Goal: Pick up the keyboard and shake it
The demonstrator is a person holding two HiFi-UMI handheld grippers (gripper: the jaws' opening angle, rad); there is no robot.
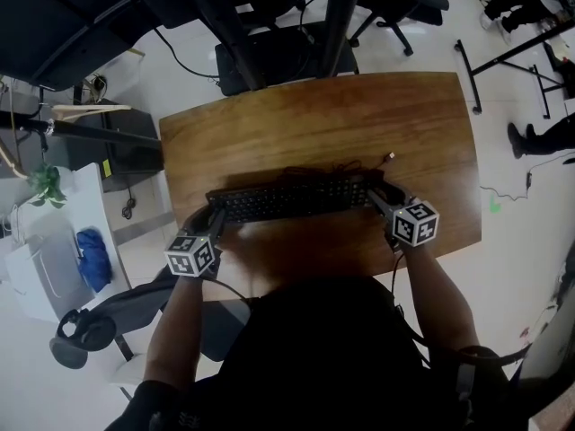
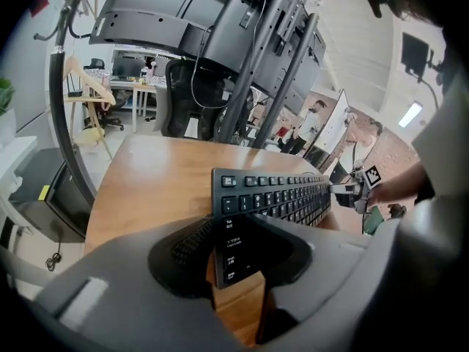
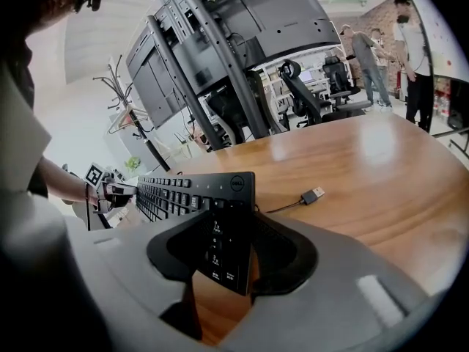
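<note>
Probably light, stiff, smooth-cased: grip keyboard (image 1: 287, 200) firmly by both ends. Pinched there now between left fingers (image 2: 289, 251) and between right fingers (image 3: 282, 251). Mind loose cable (image 3: 282, 205).

Head cam sits up top, looking steeply down on the whole worktop (image 1: 314, 124). The left claw (image 1: 214, 221) cam and right claw (image 1: 377, 197) cam ride low and super close. Each stares along the keyboard (image 1: 287, 200) from opposite ends, so all three views share it and the worktop.
</note>
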